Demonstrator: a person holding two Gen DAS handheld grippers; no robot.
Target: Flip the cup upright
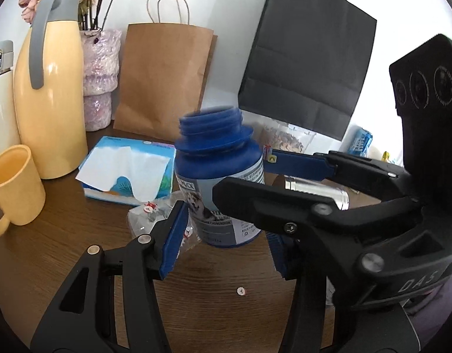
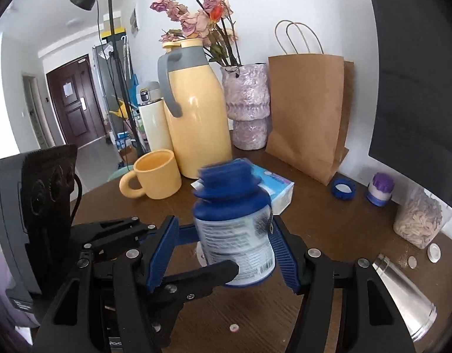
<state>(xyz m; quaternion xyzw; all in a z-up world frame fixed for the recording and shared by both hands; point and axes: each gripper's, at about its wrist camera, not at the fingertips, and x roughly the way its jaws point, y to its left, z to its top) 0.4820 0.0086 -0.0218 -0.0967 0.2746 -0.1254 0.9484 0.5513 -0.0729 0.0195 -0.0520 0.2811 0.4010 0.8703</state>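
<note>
I'm seeing the blue bottle [image 2: 234, 229] standing upright, mouth up and uncapped, on the brown table [image 2: 329, 220], between my spread right gripper [image 2: 223, 253] fingers. My left gripper [image 1: 226, 235] is also gaping wide around it. The yellow mug [image 2: 155, 178] is sitting beyond.

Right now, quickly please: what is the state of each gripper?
Left gripper: around the blue bottle, grip cannot be told.
Right gripper: open, also around the bottle, one pad clearly apart from it.
</note>
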